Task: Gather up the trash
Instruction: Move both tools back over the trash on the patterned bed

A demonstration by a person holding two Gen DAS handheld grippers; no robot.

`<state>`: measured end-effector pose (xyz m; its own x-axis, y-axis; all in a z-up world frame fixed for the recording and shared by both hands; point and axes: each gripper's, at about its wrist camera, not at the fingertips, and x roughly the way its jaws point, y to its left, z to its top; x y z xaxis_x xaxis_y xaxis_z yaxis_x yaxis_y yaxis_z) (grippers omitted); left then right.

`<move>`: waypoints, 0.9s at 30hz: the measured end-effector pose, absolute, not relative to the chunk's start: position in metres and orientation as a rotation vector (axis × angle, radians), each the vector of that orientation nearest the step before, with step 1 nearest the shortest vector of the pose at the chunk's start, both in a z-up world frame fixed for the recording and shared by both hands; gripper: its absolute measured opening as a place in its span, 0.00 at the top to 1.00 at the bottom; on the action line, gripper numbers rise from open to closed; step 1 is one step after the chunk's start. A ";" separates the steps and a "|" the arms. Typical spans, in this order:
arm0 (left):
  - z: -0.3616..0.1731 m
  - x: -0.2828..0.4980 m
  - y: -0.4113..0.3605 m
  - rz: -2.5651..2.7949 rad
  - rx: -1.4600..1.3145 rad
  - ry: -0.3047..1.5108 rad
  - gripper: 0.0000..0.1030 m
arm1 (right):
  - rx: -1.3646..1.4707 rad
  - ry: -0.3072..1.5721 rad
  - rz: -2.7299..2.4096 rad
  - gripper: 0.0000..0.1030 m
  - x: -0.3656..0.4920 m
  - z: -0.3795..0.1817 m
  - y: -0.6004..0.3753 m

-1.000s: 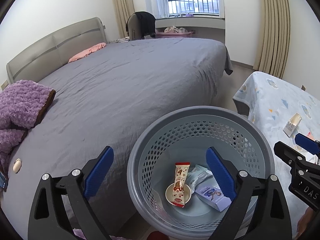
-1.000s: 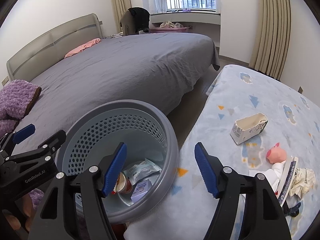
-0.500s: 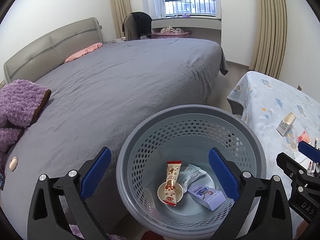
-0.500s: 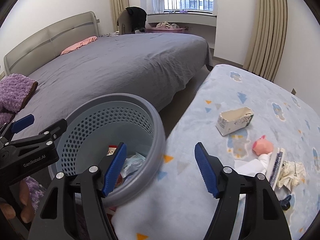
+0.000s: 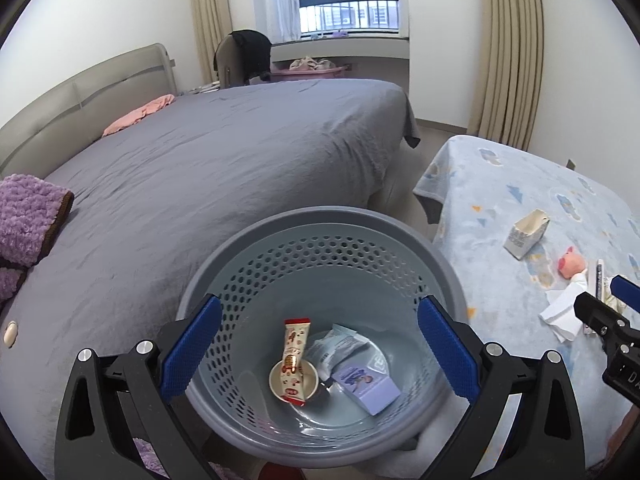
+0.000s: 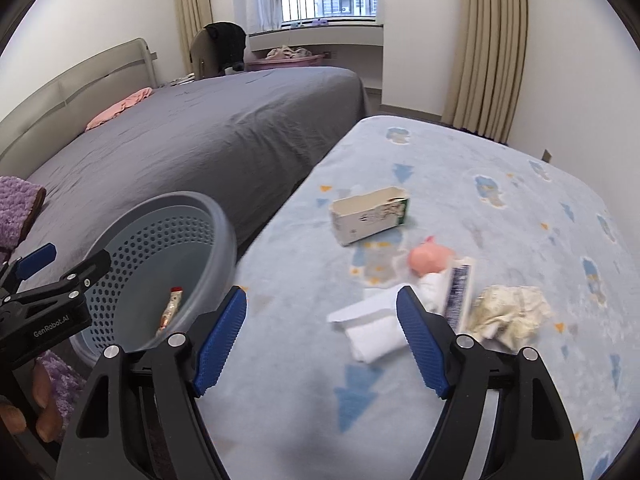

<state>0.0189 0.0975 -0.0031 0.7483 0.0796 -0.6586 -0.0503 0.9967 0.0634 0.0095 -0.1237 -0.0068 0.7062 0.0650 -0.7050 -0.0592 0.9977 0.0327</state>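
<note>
Grey bedding fills the far left of the room, and a pale blue blanket with small prints covers the surface to the right. Between them stands a grey perforated basket, its rim touching the blanket edge. In the basket lie 4 items: a snack stick resting across a small cup, a pale wrapper and a purple packet.

On the blanket, trash lies well apart from the basket: an open carton on its side at the far end, a crumpled paper at the right, and a white tissue nearest the basket. A pink pig toy sits between carton and tissue, touching a striped tube.

Left gripper hangs over the basket mouth, jaws spread wide and just opened a little further, with nothing between them. Right gripper hovers over the blanket, its jaws also well apart and just widening; the tissue shows between them, not pinched by either pad.
</note>
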 end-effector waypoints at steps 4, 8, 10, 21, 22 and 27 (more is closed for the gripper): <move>-0.001 0.015 0.085 0.055 0.051 0.715 0.06 | 0.005 0.775 0.037 0.25 0.003 0.001 -0.145; 0.000 0.012 0.074 0.033 0.058 0.714 0.06 | 0.000 0.781 0.000 0.25 -0.002 0.006 -0.169; 0.000 0.011 0.070 0.022 0.061 0.714 0.06 | 0.001 0.783 -0.015 0.25 -0.004 0.007 -0.179; -0.003 0.010 0.050 0.002 0.080 0.725 0.06 | 0.056 0.791 -0.065 0.25 -0.011 0.005 -0.225; -0.004 0.010 0.048 0.000 0.084 0.726 0.06 | 0.063 0.790 -0.065 0.25 -0.011 0.004 -0.227; -0.005 0.009 0.039 -0.006 0.101 0.727 0.06 | 0.106 0.798 -0.063 0.25 -0.013 -0.004 -0.240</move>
<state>0.0087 0.0394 -0.0052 0.7476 0.0295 -0.6635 0.0406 0.9951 0.0899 -0.0131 -0.2402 -0.0038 0.6963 -0.0165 -0.7176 0.0966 0.9928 0.0709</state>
